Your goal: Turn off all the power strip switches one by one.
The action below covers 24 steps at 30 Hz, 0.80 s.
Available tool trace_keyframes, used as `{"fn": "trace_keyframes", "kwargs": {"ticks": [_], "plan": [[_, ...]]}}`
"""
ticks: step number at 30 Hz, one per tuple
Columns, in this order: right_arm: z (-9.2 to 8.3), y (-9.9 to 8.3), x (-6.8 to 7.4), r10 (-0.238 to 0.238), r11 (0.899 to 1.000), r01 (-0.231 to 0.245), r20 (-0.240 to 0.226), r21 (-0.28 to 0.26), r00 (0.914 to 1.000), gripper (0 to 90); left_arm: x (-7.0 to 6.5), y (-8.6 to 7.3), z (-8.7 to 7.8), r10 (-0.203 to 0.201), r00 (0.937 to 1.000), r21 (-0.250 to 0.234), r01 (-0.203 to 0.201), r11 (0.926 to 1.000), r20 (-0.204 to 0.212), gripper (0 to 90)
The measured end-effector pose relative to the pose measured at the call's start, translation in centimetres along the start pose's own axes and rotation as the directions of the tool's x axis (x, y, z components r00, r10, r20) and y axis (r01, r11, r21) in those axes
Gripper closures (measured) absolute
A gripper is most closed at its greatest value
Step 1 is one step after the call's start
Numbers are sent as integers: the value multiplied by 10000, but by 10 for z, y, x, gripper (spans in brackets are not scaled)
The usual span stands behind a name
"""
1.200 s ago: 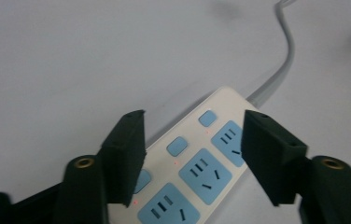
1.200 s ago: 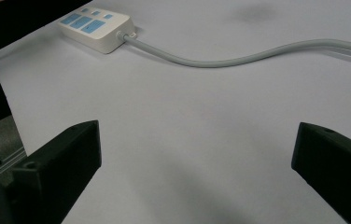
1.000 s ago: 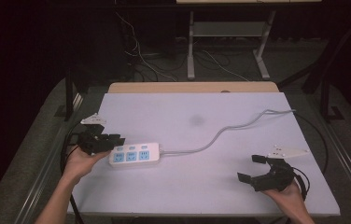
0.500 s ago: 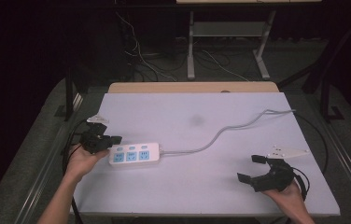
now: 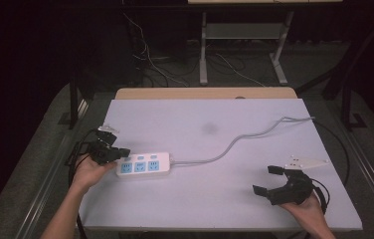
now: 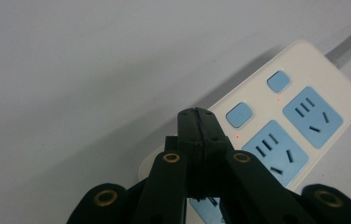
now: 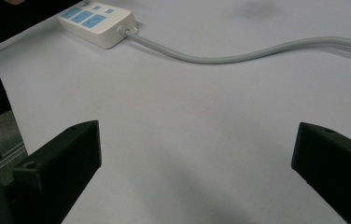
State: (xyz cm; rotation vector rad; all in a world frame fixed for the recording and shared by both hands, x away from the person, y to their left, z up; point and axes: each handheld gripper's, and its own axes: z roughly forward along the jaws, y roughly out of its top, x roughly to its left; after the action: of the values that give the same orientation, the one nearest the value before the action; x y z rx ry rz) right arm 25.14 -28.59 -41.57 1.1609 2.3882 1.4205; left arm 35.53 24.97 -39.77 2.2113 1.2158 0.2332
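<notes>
Nearest, the right hand-held gripper rests low over the front right of the bench, its jaws spread wide with nothing between them and well apart from everything else; it looks parked, leaving the work to the other hand. Further in on the left side, the left hand-held gripper has its jaws pressed together, tips meeting over the near end of the white power strip, which lies flat toward the bench's left side. With the jaws together it makes a single blunt point, which probably suits pushing one of the strip's small blue switch buttons rather than gripping anything; small red lights show beside the buttons. From the strip's far end the grey cable snakes across the bench toward its far right corner, slack, so the strip sits undisturbed
</notes>
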Motion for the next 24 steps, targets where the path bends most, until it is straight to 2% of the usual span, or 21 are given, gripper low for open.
{"fn": "trace_keyframes", "kwargs": {"ticks": [4,17,24], "plan": [[0,0,0,-6,10000,6,-20,-16,10000,13,0,-3,3,7,10000,152,-7,9999,-9,890],[0,0,0,-34,10000,34,-7,-14,10000,13,2,-4,4,23,10000,153,-24,9999,71,892],[-1,0,0,-44,10000,44,-9,-22,10000,13,6,-4,4,-219,9994,213,213,9995,281,897]]}}
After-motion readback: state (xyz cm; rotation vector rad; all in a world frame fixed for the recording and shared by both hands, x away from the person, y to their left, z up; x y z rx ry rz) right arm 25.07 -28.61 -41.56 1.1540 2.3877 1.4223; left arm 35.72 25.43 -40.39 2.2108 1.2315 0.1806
